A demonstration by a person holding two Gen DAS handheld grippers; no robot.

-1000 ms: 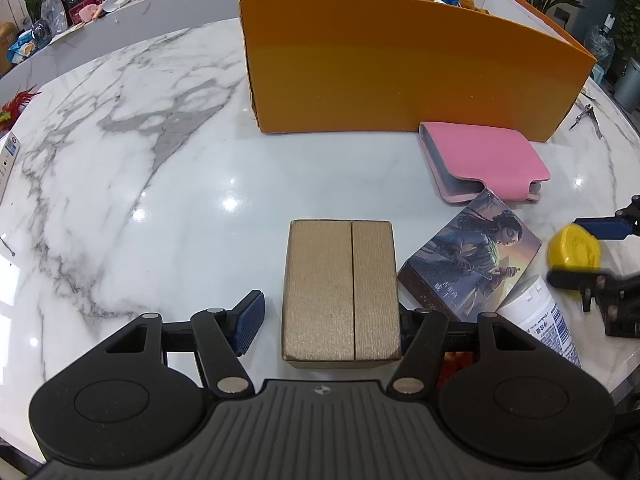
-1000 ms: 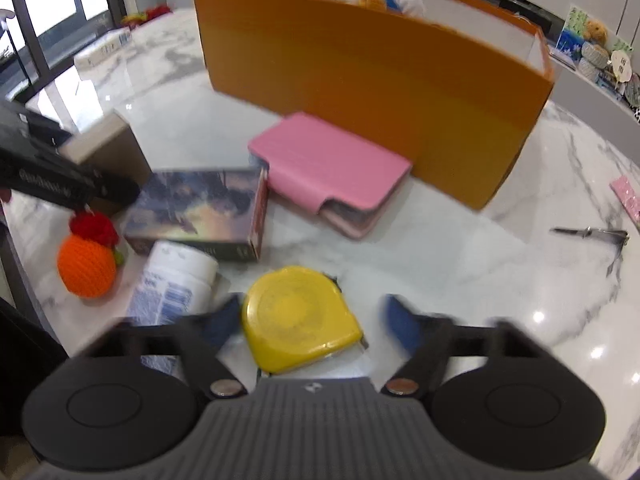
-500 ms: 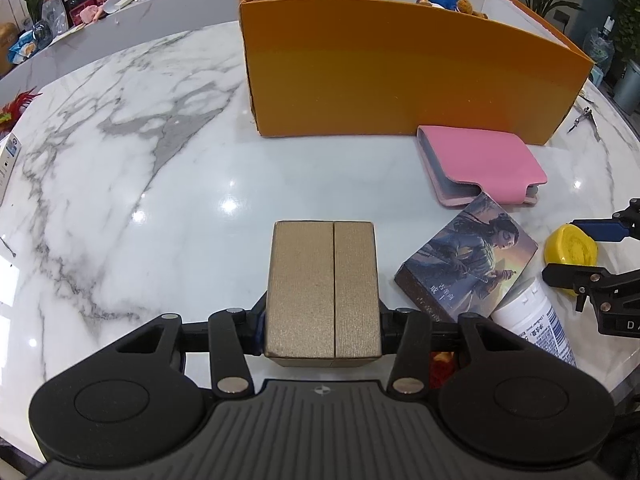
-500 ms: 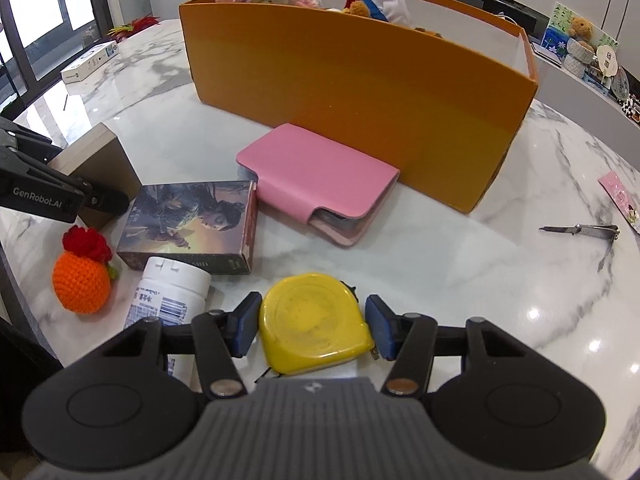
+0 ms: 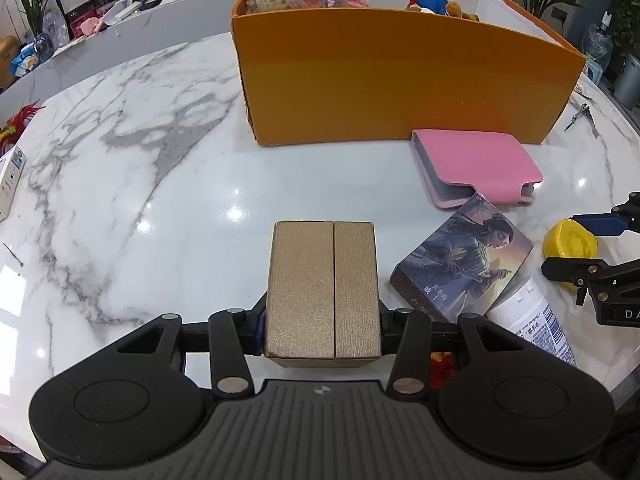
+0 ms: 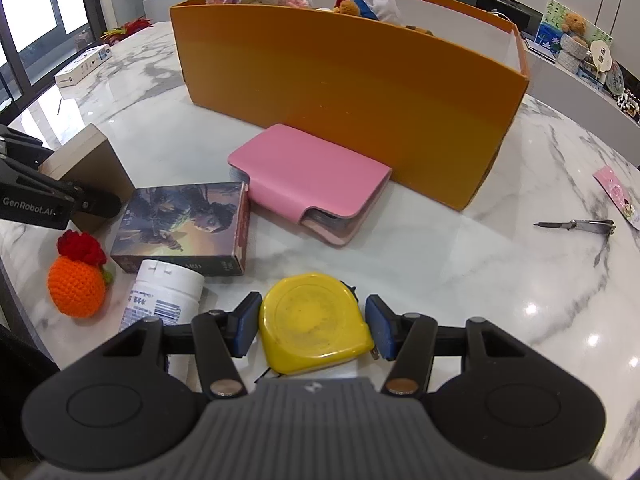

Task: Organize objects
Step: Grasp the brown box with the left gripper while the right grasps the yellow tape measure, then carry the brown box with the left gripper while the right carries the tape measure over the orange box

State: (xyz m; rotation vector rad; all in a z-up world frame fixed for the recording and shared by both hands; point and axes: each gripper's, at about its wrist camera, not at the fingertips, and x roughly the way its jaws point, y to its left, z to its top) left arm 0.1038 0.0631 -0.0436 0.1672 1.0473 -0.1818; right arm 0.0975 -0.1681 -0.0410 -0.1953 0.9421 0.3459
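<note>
My left gripper (image 5: 322, 326) is shut on a gold box (image 5: 322, 288), held a little above the marble table (image 5: 140, 184). The box also shows in the right wrist view (image 6: 86, 160). My right gripper (image 6: 312, 322) has its pads close on both sides of a yellow tape measure (image 6: 314, 322), touching or nearly so, with the tape measure resting low over the table; it also shows in the left wrist view (image 5: 570, 242). The big orange bin (image 5: 400, 80) with plush toys stands at the back, also in the right wrist view (image 6: 344, 96).
A pink wallet (image 6: 308, 180) lies against the bin's front. A picture card box (image 6: 184, 226), a white bottle (image 6: 162, 292) and an orange crochet fruit (image 6: 76, 286) lie between the grippers. Nail clippers (image 6: 580, 226) lie at the right.
My left gripper closed on the gold box and lifted it slightly. My right gripper closed in around the yellow tape measure and steadied.
</note>
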